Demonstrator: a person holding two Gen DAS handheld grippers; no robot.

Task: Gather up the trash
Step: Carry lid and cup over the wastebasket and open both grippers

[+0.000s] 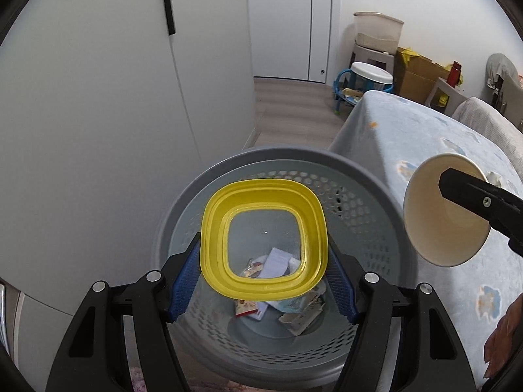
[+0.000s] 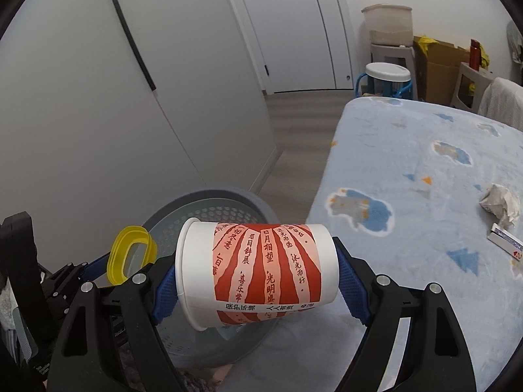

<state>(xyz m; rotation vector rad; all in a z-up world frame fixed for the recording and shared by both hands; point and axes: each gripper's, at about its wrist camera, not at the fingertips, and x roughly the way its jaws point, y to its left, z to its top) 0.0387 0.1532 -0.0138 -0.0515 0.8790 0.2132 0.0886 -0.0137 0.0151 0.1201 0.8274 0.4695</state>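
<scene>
While the left gripper (image 1: 264, 271) clamped a yellow-rimmed lid (image 1: 264, 238) above the grey perforated bin (image 1: 376, 235), the right gripper (image 2: 256, 276) pinched a sideways red-and-white paper cup (image 2: 258, 271).

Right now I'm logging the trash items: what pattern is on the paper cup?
Red and pale-pink rays with dark characters on the white paper cup; clearest in the right wrist view.

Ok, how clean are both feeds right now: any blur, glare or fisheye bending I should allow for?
Left wrist view: sharp on the yellow-rimmed clear plastic lid and grey perforated plastic bin; flat soft light, no glare; door edges bow strongly, corners vignetted black. Right wrist view: red-and-white printed paper cup crisp, print readable; the pale blue fleece blanket is slightly soft; same curved edges and dark corners.
</scene>
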